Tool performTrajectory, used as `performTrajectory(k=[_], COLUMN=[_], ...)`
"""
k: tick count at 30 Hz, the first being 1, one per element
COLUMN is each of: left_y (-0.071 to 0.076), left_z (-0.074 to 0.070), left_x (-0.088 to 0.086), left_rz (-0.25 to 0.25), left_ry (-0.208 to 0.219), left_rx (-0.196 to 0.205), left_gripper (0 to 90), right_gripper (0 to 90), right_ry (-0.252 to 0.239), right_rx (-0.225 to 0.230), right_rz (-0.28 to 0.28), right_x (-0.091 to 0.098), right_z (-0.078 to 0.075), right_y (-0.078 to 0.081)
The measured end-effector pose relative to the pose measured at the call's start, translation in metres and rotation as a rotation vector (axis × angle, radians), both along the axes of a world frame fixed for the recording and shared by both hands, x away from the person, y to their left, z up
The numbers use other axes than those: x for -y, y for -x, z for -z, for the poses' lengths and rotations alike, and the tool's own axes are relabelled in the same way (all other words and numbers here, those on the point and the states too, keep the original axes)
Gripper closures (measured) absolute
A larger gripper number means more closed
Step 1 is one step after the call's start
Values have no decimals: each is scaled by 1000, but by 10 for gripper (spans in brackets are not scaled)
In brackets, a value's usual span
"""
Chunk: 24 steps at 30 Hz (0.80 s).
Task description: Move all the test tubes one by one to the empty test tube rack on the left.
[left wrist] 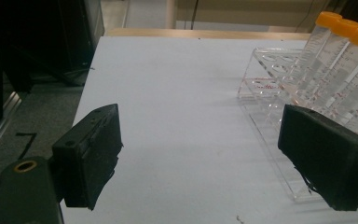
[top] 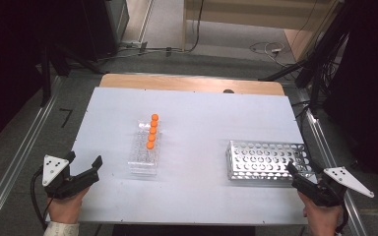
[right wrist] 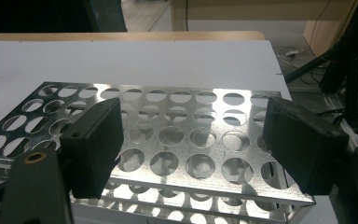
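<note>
Under both tongs lies a pale desk (top: 202, 123), grey floor and cables beyond. Left tongs (top: 82, 164) gape empty, the clear rack (top: 143, 156) of orange-capped tubes (top: 152, 131) just right of them. Right tongs (right wrist: 191, 149) gape over the metal rack (top: 266, 160).

I held the left tool (top: 84, 164) low over the bench's (top: 202, 196) near left corner, its jaws spread wide with nothing between them, pointing toward the bench's right and far side. My left hand (top: 65, 206) gripped it from below the near edge, a pale sleeve cuff showing at the wrist. The right tool (top: 302, 169) sat at the near right corner, jaws likewise wide apart and empty, angled toward the far left. My right hand (top: 321, 219) clasped its body just off the near edge. Both grey three-cornered plates faced upward, and a cable trailed from the left tool.
</note>
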State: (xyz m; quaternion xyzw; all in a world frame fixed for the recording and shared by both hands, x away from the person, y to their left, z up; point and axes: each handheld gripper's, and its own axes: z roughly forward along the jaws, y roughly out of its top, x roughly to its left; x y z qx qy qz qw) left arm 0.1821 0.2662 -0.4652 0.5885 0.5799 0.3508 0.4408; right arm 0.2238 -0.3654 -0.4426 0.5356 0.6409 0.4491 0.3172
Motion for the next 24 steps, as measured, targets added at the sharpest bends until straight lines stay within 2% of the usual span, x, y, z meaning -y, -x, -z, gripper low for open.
performTrajectory(k=[11,15,24], left_y=[-1,-1,4], left_z=[2,2,3], left_x=[-2,-3,-4], left_rz=[-10,-13,-2], left_ry=[-5,6,-6], left_rx=[-7,-3,-12], left_gripper=[138,138,137], right_gripper=[189,189,189], right_ry=[4,-4,-9], right_rx=[0,-1,-1], right_rz=[8,26,45], right_x=[2,8,17], right_z=[0,1,2], right_y=[2,4,7])
